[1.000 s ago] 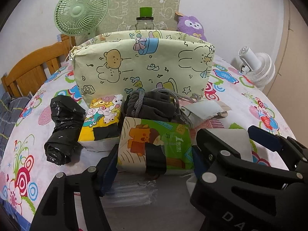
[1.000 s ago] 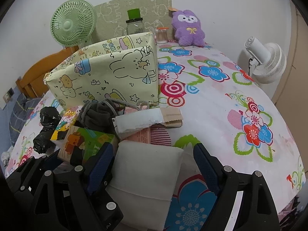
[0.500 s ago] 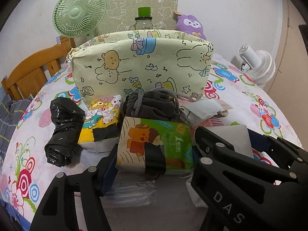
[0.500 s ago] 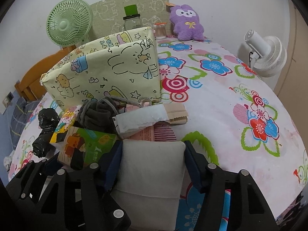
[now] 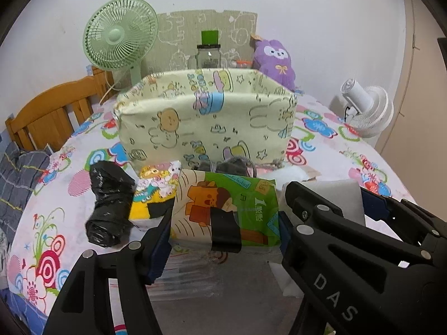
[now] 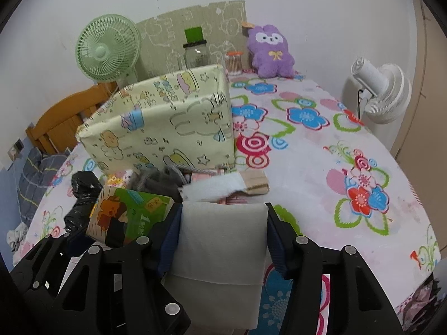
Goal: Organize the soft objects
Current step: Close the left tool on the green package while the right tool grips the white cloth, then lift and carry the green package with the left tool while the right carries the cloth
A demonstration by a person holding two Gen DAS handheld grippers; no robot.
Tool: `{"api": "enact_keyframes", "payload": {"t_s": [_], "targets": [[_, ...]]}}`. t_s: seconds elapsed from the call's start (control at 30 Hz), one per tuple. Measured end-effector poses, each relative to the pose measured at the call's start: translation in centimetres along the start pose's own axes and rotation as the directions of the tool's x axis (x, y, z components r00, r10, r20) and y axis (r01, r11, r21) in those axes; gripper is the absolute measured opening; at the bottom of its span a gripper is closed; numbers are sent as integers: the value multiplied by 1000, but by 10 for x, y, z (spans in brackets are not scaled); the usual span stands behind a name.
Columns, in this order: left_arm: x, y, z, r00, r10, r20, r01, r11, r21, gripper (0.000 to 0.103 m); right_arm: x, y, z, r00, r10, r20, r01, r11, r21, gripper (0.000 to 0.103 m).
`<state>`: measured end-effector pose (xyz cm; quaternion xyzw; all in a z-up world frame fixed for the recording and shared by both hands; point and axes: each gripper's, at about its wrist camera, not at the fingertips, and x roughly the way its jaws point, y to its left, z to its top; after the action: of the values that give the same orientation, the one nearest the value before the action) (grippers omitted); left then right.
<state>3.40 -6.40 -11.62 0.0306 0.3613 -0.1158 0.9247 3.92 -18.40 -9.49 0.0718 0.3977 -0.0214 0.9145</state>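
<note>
My left gripper [image 5: 223, 223] is shut on a green cartoon tissue pack [image 5: 229, 203], held a little above the flowered tablecloth [image 6: 307, 167]. The jaws of my right gripper [image 6: 222, 223] are closing, and their blue pads press both sides of a white pad [image 6: 220, 251]. Behind both stands an open pale-yellow fabric bin [image 5: 206, 122] with cartoon prints. A black bag roll [image 5: 109, 201], a yellow cartoon pack [image 5: 156, 189], a grey drawstring pouch [image 5: 232, 166] and a white cloth on cardboard [image 6: 220, 187] lie in front of the bin.
A green fan [image 5: 120, 39], a jar [image 5: 209, 53] and a purple plush [image 6: 271, 50] line the back wall. At the right edge stands a white fan [image 6: 382, 92]. A wooden chair [image 5: 50, 111] is at the left. Clear plastic packets [image 5: 195, 273] lie under the tissue pack.
My right gripper's jaws came in from wide apart onto the white pad. Both grippers have risen slightly with their loads, and the bin's inside now shows.
</note>
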Motion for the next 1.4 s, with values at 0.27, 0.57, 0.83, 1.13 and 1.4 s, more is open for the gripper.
{"api": "enact_keyframes", "payload": {"t_s": [0.27, 0.57, 0.83, 1.13, 1.4], "targets": [[-25, 2, 12, 999, 0, 54, 1, 1000, -7, 71, -27, 6, 11, 998, 5, 61, -5, 1000, -9, 58], [-57, 3, 24, 994, 3, 113, -2, 1000, -9, 71, -58, 13, 24, 992, 15, 128, -13, 1000, -24, 58], [-81, 3, 37, 987, 5, 161, -3, 1000, -9, 71, -84, 18, 37, 983, 25, 182, -19, 999, -36, 58], [-90, 6, 50, 981, 2, 192, -1, 1000, -6, 70, -97, 24, 50, 976, 28, 218, -20, 999, -38, 58], [-86, 11, 60, 981, 7, 196, -5, 1000, -9, 71, -93, 28, 61, 975, 34, 222, -25, 999, -40, 58]]}}
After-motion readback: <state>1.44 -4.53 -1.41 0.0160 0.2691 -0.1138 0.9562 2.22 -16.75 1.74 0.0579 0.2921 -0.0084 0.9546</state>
